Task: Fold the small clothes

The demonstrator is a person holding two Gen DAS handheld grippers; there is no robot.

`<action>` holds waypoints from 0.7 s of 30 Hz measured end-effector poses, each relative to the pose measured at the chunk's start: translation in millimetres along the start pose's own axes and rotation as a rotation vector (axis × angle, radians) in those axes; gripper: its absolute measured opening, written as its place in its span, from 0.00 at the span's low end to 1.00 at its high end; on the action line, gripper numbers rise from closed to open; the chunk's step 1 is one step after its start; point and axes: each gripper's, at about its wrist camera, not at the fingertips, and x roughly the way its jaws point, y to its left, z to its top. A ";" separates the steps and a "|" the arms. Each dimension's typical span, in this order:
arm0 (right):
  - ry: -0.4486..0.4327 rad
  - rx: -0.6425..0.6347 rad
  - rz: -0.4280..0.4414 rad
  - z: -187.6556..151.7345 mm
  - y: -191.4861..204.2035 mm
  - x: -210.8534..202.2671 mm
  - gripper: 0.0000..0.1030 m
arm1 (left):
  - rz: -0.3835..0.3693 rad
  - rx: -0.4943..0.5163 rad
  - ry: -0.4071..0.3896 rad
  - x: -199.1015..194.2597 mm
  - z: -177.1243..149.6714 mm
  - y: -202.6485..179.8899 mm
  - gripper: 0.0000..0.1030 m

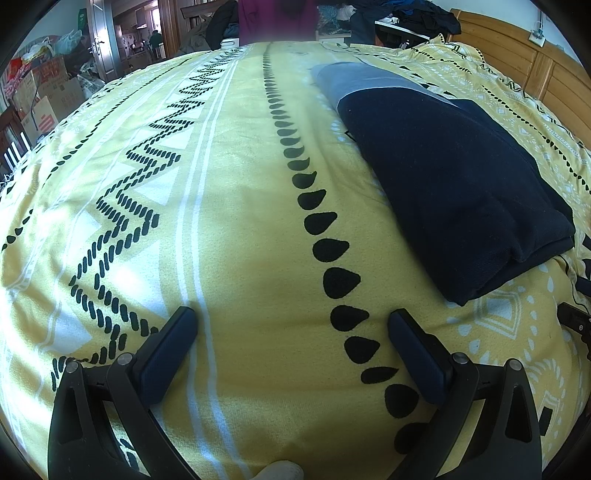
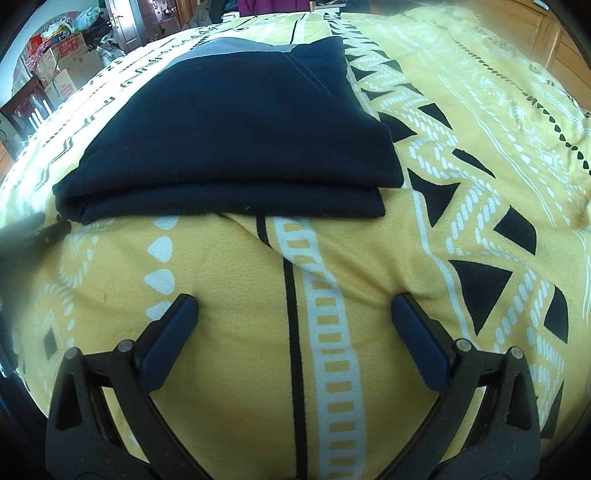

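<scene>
A dark navy garment [image 1: 447, 173] with a grey-blue band at its far end lies folded in layers on the yellow patterned blanket [image 1: 240, 221]. In the left wrist view it sits ahead and to the right of my left gripper [image 1: 291, 314], which is open and empty above the blanket. In the right wrist view the same folded garment [image 2: 240, 133] lies straight ahead, its near edge a short way beyond my right gripper [image 2: 293, 301]. That gripper is also open, with nothing between its fingers. A blurred dark part of the other gripper [image 2: 40, 230] shows at the left edge.
The blanket [image 2: 461, 221] covers a bed with a wooden headboard [image 1: 517, 55] at the right. Cardboard boxes [image 1: 44, 96] and bags are stacked at the far left by a door. A person in a magenta top [image 1: 277, 18] stands at the far end, beside piled clothes [image 1: 406, 18].
</scene>
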 end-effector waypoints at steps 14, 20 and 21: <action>0.000 0.011 0.002 1.2 0.6 0.4 1.00 | 0.003 0.003 0.003 1.1 0.9 1.3 1.00; 0.000 0.011 0.003 1.3 0.4 0.5 1.00 | 0.003 0.003 0.004 1.1 0.9 1.2 1.00; 0.000 0.010 0.003 1.4 0.4 0.5 1.00 | 0.003 0.003 0.004 1.1 0.9 1.2 1.00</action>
